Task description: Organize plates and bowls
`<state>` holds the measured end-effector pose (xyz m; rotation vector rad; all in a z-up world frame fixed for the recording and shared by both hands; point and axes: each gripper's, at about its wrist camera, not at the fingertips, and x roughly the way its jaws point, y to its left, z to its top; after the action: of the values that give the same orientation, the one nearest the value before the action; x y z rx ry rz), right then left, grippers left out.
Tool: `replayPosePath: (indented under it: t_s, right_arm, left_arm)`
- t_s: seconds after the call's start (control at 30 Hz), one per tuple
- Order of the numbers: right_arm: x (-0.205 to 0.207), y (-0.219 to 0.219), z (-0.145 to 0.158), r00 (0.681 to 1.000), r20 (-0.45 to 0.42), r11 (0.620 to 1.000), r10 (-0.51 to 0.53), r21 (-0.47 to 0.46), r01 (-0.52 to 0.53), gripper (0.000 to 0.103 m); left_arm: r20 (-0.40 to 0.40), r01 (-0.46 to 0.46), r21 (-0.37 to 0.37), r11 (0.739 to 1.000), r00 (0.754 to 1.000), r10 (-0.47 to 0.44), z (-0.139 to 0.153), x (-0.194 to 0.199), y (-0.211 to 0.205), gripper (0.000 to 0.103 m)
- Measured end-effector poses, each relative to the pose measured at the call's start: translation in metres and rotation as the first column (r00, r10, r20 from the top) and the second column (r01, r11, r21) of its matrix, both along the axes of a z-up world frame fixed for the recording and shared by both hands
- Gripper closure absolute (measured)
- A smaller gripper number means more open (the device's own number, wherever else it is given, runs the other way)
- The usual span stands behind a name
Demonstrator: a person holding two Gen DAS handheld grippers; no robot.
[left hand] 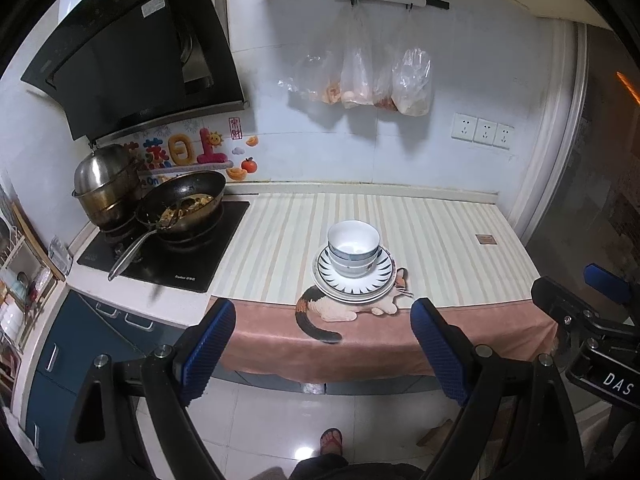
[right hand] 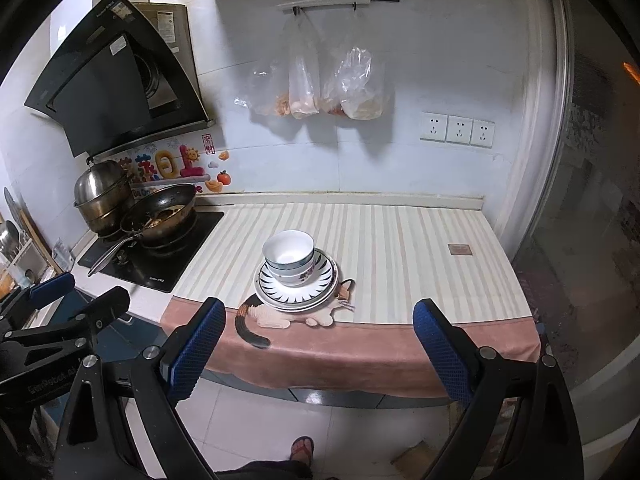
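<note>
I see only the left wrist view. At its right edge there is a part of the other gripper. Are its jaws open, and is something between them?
Observer: The right gripper is open. Nothing is between its blue pads; behind the gap are only the cloth edge and the floor.
Operator: Does it point straight at the stack?
Observer: Not quite. In the right wrist view the bowls and the plates under them sit left of the middle of that picture.
</note>
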<state>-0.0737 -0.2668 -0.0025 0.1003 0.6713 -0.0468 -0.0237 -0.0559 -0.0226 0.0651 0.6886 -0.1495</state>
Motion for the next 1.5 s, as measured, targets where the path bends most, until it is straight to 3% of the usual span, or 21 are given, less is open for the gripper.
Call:
replayPosePath:
  t_s: [0.13,1.5]
  right_arm:
    - [0.001,-0.004,-0.002,1.0,-0.005,1.0,-0.002,-0.002,0.002,0.004]
    - [0.004,-0.021,-0.006,1.0,-0.005,1.0,-0.014,-0.024,0.014,0.004]
  left_arm:
    - [-0.005,-0.001,-0.005,1.0,1.0,0.001,-0.001,0.001,0.0,0.004]
    - [-0.025,-0.002,-0.02,1.0,1.0,0.001,-0.002,0.003,0.0,0.002]
